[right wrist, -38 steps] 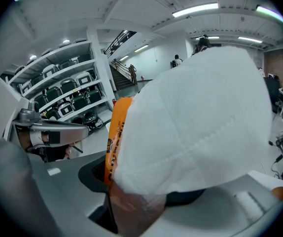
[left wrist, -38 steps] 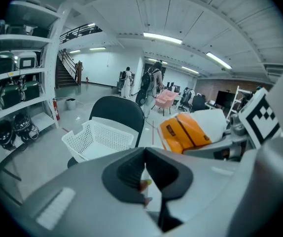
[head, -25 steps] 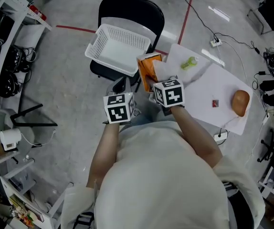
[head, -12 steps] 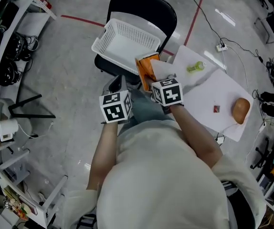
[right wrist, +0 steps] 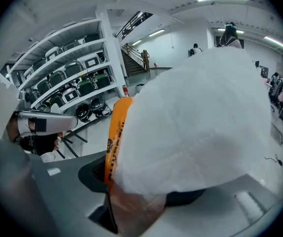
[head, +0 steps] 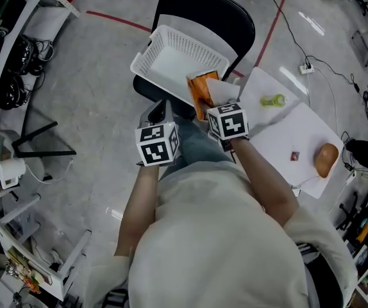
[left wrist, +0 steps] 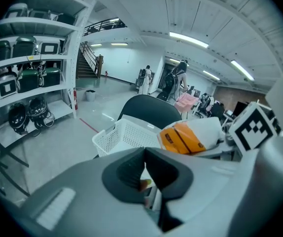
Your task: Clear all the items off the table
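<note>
Beside the white table [head: 312,124], on the black chair [head: 203,5]: the white basket [head: 171,69]. Bring the orange and white packet [head: 202,90], now by the basket's near edge, right over the rim. Hold the right gripper [right wrist: 141,189] clamped tight on it until then. Hold the left gripper [left wrist: 144,174], pinched together on nothing, out of the way.

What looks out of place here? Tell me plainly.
The white basket sits skewed on the black chair rather than square to the seat. On the table, the green bottle seems to lie on its side.
</note>
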A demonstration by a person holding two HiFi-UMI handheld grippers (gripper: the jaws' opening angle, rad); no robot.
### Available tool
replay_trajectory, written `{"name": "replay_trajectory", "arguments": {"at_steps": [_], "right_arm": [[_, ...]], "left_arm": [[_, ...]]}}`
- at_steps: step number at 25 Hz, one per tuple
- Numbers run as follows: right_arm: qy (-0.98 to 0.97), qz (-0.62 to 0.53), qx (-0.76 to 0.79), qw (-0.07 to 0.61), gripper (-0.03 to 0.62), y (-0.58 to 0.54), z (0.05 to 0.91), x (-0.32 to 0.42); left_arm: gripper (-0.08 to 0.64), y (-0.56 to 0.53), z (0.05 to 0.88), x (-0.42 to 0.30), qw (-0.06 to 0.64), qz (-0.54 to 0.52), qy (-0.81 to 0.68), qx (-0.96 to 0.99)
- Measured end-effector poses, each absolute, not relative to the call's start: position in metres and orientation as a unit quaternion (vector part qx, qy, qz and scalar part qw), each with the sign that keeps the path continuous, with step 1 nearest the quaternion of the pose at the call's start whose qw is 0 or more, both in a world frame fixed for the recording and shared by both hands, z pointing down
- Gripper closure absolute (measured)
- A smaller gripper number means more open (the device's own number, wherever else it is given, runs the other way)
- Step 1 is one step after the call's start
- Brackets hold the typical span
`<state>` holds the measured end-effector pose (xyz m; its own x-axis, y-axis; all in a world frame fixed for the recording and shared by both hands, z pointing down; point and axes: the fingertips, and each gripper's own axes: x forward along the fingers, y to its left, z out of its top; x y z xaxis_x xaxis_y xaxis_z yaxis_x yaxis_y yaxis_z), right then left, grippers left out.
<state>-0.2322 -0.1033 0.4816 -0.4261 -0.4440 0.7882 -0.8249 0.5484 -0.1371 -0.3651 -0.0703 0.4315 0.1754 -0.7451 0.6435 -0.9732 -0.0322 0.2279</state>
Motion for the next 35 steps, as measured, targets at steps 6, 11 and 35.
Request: {"name": "replay_trajectory", "arguments": {"at_steps": [6, 11, 35], "right_arm": [[-0.797, 0.271, 0.383, 0.380, 0.313, -0.131, 0.501, -0.250], [-0.792, 0.274, 0.375, 0.395, 0.313, -0.146, 0.519, -0.258], [-0.771, 0.282, 0.332, 0.465, 0.313, -0.181, 0.608, -0.277]], "left_arm": [[0.551, -0.101, 0.449, -0.380, 0.336, 0.193, -0.605, 0.695], [0.551, -0.120, 0.469, -0.388, 0.352, 0.203, -0.599, 0.690], [0.551, -0.169, 0.548, -0.394, 0.393, 0.256, -0.558, 0.685]]}}
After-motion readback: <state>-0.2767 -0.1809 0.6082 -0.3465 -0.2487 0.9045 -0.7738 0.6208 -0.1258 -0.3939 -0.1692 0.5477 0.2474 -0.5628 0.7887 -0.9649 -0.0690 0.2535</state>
